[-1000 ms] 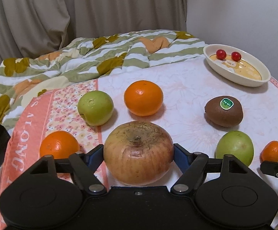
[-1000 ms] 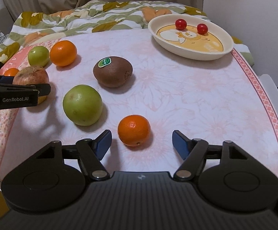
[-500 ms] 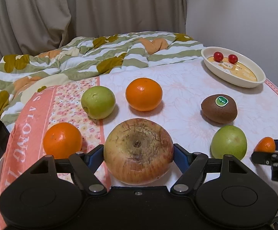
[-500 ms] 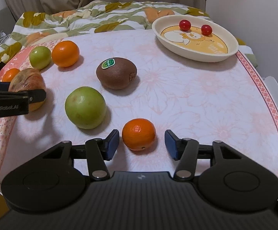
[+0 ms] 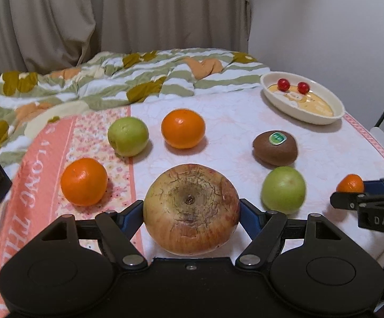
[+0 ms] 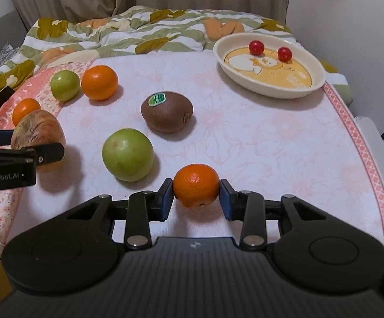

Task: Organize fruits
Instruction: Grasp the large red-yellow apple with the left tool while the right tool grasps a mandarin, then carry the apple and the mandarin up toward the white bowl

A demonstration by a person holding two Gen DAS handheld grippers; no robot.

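My left gripper [image 5: 191,212] is shut on a large, cracked red-yellow apple [image 5: 189,185], held just above the cloth. The jaws of my right gripper [image 6: 196,196] are closing on a small mandarin [image 6: 196,184] that rests near the table's front edge, and both blue pads touch its sides. On the cloth lie two green apples [image 5: 127,136] [image 5: 283,189], two oranges [image 5: 183,128] [image 5: 83,181] and a kiwi [image 5: 275,148] with a green sticker. An oval cream dish [image 5: 306,118] at the far right holds two red cherry tomatoes [image 5: 283,84].
A pink and white floral cloth [image 6: 245,137] covers the table. Behind it a green-striped quilt [image 5: 139,79] is bunched up against beige curtains. The table's right edge [image 6: 372,143] drops off beside a white wall.
The right jaws have closed from wide apart onto the mandarin. My left gripper has lifted and drawn back a little with the big apple.
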